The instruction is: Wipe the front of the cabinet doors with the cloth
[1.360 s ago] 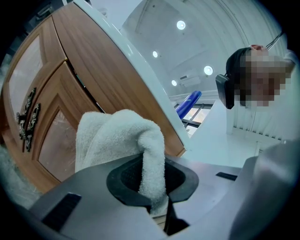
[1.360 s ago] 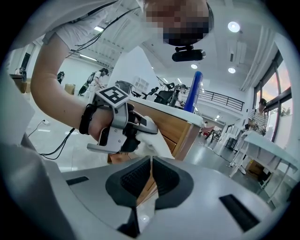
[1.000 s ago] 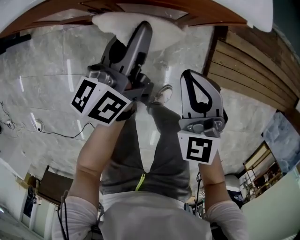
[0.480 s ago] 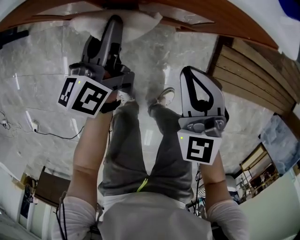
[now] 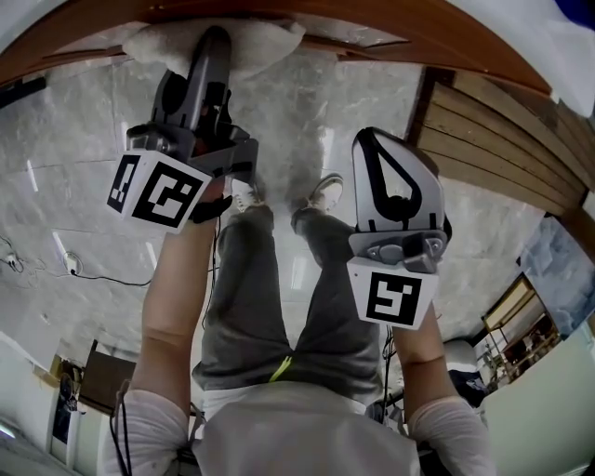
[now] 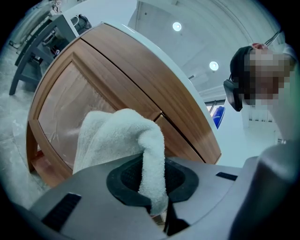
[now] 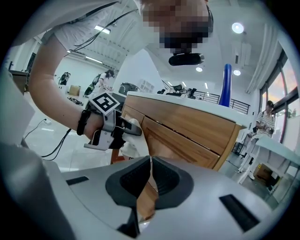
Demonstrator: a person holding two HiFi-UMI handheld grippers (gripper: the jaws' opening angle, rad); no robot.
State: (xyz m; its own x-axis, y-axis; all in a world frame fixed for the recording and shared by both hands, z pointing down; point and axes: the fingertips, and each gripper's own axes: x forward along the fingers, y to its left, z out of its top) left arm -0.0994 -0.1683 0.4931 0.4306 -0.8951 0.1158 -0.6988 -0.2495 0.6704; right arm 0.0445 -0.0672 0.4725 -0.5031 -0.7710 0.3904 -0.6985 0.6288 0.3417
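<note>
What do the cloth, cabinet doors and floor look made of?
Cloth: white terry towelling, likely cotton; a fuzzy looped pile shows.
Cabinet doors: reddish-brown wood or wood veneer with a smooth satin finish; grain streaks and a soft sheen show, but solid versus veneer is unclear.
Floor: polished marble or marble-look tile; grey veining and light reflections show.

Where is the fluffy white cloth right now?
The fluffy white cloth is clamped in the left gripper, at the head view's upper left, held up against the brown wooden cabinet door.

Grey marble floor [image 5: 84, 186], white ceiling [image 6: 154, 14] with 2 round lights [image 6: 176, 26].
</note>
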